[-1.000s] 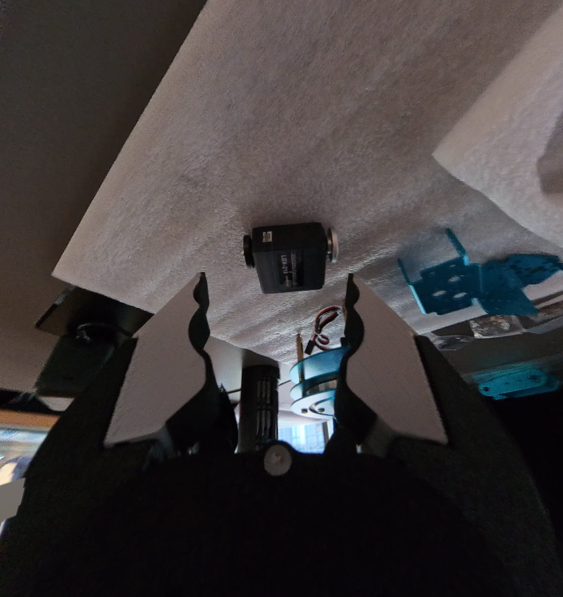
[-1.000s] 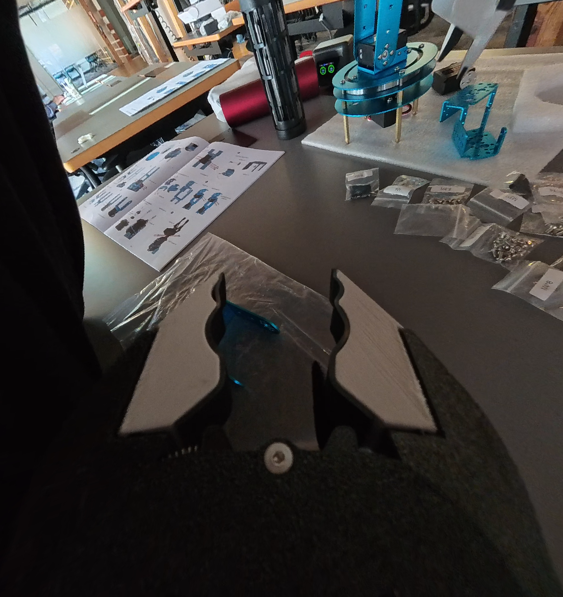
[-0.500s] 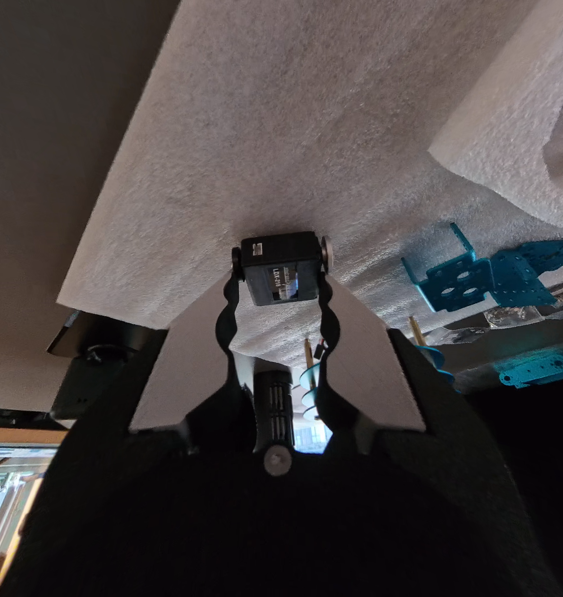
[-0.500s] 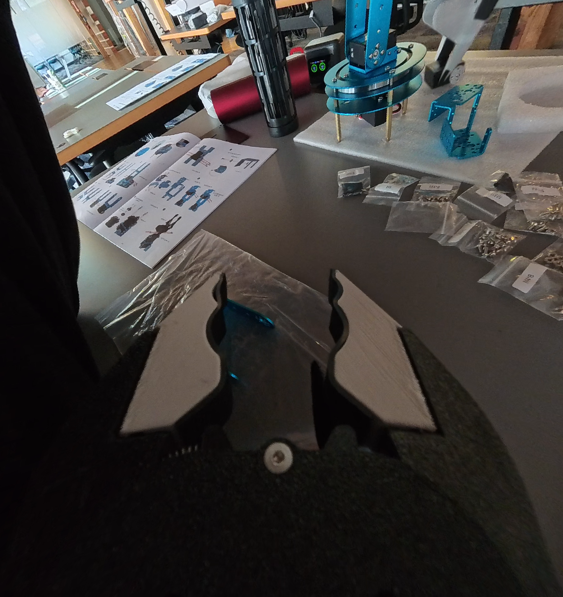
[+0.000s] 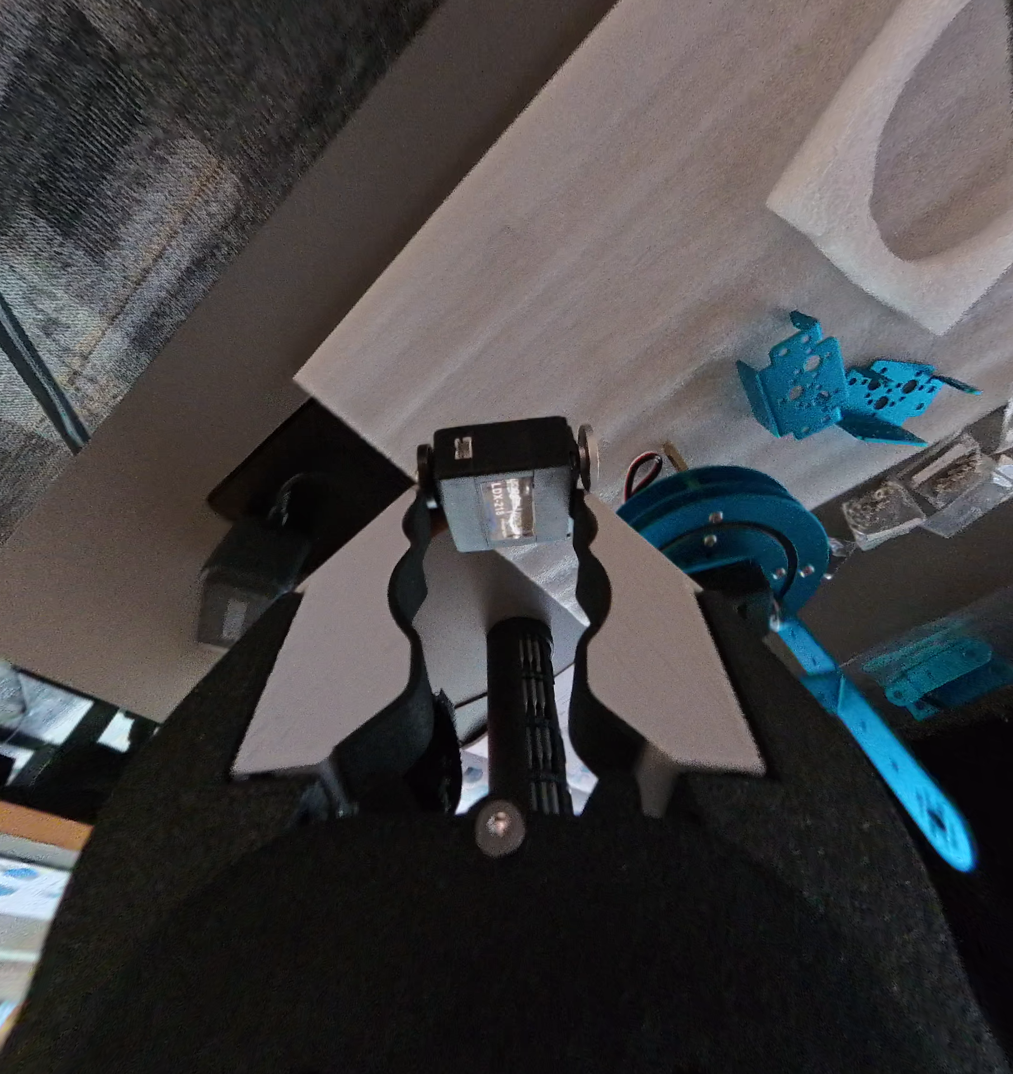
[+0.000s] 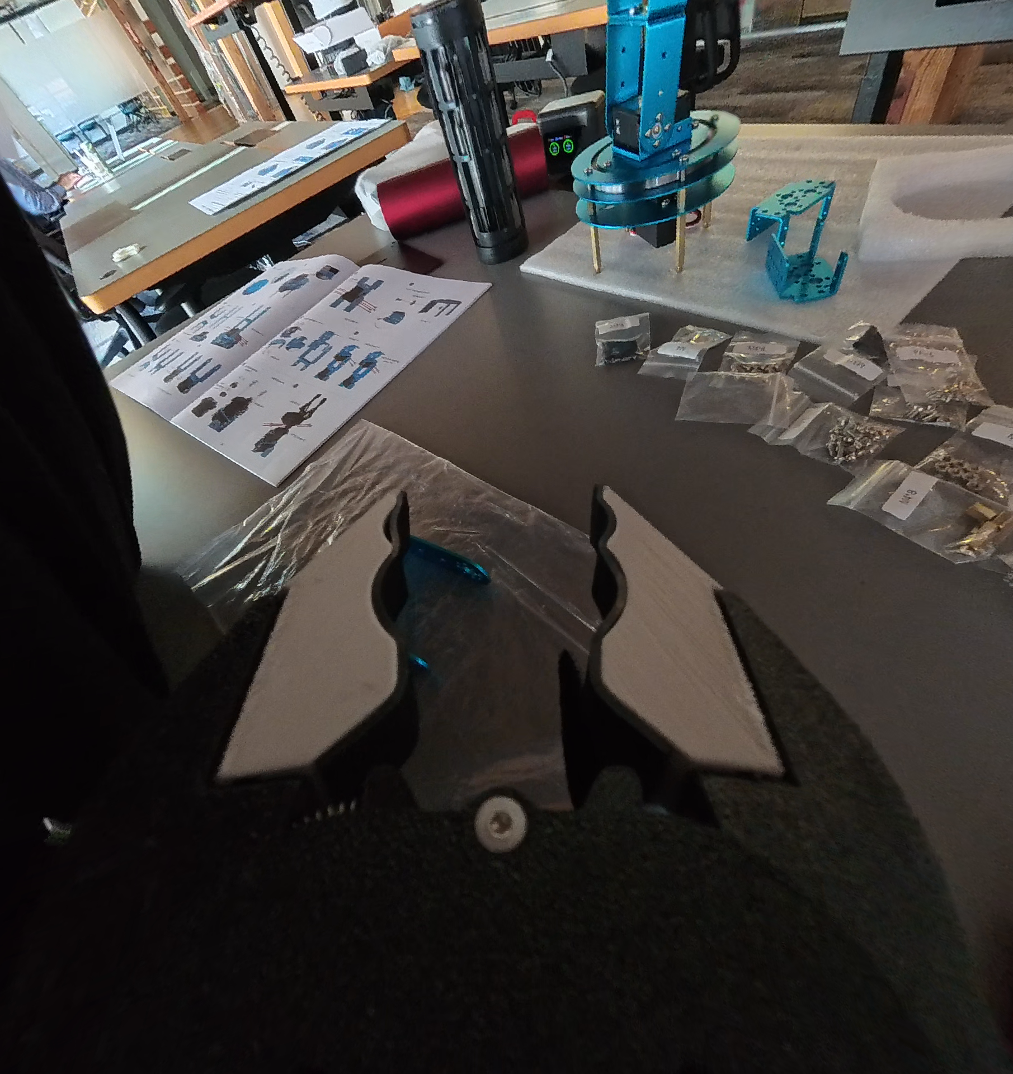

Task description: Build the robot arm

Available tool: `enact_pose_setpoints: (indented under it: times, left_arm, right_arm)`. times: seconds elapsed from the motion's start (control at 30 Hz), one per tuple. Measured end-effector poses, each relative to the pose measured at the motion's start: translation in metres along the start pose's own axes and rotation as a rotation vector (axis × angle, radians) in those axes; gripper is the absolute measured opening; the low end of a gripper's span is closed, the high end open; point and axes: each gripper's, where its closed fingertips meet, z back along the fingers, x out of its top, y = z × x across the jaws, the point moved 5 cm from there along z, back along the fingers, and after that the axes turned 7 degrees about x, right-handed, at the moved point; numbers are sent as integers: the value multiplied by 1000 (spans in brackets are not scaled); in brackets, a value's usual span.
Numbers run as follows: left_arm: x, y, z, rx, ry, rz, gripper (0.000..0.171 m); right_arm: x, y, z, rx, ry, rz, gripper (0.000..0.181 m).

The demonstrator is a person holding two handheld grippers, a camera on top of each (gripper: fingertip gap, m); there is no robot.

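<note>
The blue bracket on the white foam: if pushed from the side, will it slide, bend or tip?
The blue bracket looks like rigid perforated metal, so it probably will not bend. It stands tall on a narrow base, so it may tip. The white foam looks textured, probably resisting sliding.

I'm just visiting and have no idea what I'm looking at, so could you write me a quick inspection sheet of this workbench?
Surface: dark grey table with a white foam sheet at the far side.
Job's things: black servo motor; blue disc-base assembly on brass legs; blue bracket.
Clutter: open instruction booklet, small bags of screws, clear plastic bag holding a blue part, black cylinder, red tube.
Grippers: left gripper jaws shut on the servo motor; right gripper jaws open above the plastic bag.
Cables: red, black and white wires by the disc base.
Surroundings: other desks, carpet.
</note>
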Motion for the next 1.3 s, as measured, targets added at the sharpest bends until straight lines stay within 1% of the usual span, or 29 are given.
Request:
enact_pose_setpoints:
  times: [0.13,0.23,0.33,0.37,0.4,0.43,0.47,0.53,0.63,0.7,0.8,0.9,0.97,1.03,1.13,1.23,1.3]
  left_arm:
    - [-42,20,69,45,-194,48,49]
    - [-93,11,119,34,-336,50,49]
    - [-153,-21,148,29,-435,10,49]
    - [-173,-39,153,3,-465,-9,49]
    - [-193,-60,154,-33,-492,-36,46]
    - [-213,-83,151,-69,-510,-62,52]
    - [-232,-107,146,-100,-523,-85,49]
    - [-266,-159,128,-165,-552,-146,49]
    - [-311,-239,88,-316,-568,-210,49]
    - [-332,-281,54,-333,-550,-243,49]
    - [-351,-324,1,-323,-475,-271,49]
    - [-359,-348,-46,-278,-376,-311,49]
    - [-361,-352,-70,-159,-318,-367,49]
    - [-362,-357,-87,-55,-264,-431,49]
    - [-365,-365,-100,53,-188,-523,49]
    - [-365,-366,-104,142,-150,-588,49]
    - [-362,-367,-105,141,-140,-586,49]
  right_arm:
    - [4,1,1,5,-6,20,62]
    - [6,4,2,6,-2,38,61]
    - [9,7,1,19,-10,52,60]
    - [9,9,1,27,-13,54,60]
    - [9,9,0,32,-14,56,60]
    - [9,10,0,35,-13,59,60]
    - [9,10,-1,35,-9,63,60]
    - [7,10,0,31,2,73,60]
    - [2,11,2,38,24,79,59]
    - [-1,9,4,32,40,79,59]
    - [-3,10,7,37,57,76,59]
    - [-5,14,10,44,68,93,59]
    - [-9,16,11,45,84,109,59]
    - [-12,18,11,54,96,118,59]
    - [-16,19,9,67,109,125,59]
    - [-17,18,6,77,112,128,60]
    - [-17,18,5,82,109,131,60]
